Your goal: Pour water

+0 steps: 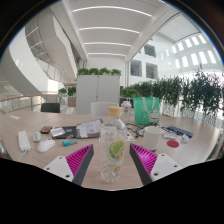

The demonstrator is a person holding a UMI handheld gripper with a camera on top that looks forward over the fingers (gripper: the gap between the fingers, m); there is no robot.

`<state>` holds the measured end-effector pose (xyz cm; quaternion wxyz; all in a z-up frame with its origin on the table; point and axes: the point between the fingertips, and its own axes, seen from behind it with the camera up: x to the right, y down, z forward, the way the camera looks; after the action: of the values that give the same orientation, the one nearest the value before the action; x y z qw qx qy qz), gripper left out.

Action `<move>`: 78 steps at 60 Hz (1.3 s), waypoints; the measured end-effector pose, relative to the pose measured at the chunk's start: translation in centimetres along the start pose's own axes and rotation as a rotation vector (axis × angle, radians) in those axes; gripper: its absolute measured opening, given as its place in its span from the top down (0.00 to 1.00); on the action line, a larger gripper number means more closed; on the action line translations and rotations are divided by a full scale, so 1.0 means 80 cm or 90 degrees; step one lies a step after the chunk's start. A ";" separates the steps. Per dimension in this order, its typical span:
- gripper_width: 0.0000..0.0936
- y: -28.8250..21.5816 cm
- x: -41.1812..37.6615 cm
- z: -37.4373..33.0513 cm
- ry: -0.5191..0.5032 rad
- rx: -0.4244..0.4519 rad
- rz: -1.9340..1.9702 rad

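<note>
While the tool (112,163) hangs low over the surface (30,162), a clear bottle (113,145) stands upright right between its two fingers (76,161), and whether the pink pads actually press on it is hard to tell, so I can't call the grip. There's something pale green showing through the bottle's middle, and its orange cap sits at the top. Just beyond the bottle, a white cup (152,135) stands to the right and a green container (147,110) rises behind that. To the left, a clear packet (89,129) lies flat, with a small dark item (58,132) next to it and a white bottle (24,141) further out near the surface's edge. On the right, a red disc (172,143) rests near the cup. At the far side, a white cabinet (98,95) topped with greenery, and a row of tall plants (195,95) lines the right, all under a bright high ceiling.
</note>
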<state>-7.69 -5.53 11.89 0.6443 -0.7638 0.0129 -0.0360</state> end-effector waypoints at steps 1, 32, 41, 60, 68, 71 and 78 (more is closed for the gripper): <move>0.12 0.001 0.001 0.008 -0.001 0.001 0.003; 0.66 0.007 0.001 0.103 -0.032 -0.047 -0.003; 0.66 -0.049 -0.004 0.126 -0.102 -0.084 0.163; 0.66 -0.117 0.045 0.195 -0.236 -0.206 1.059; 0.66 -0.144 0.062 0.205 -0.262 -0.171 1.264; 0.66 -0.154 0.070 0.210 -0.266 -0.169 1.317; 0.66 -0.164 0.086 0.217 -0.282 -0.147 1.422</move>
<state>0.04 13.34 22.16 0.2306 -0.3698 0.5739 0.6934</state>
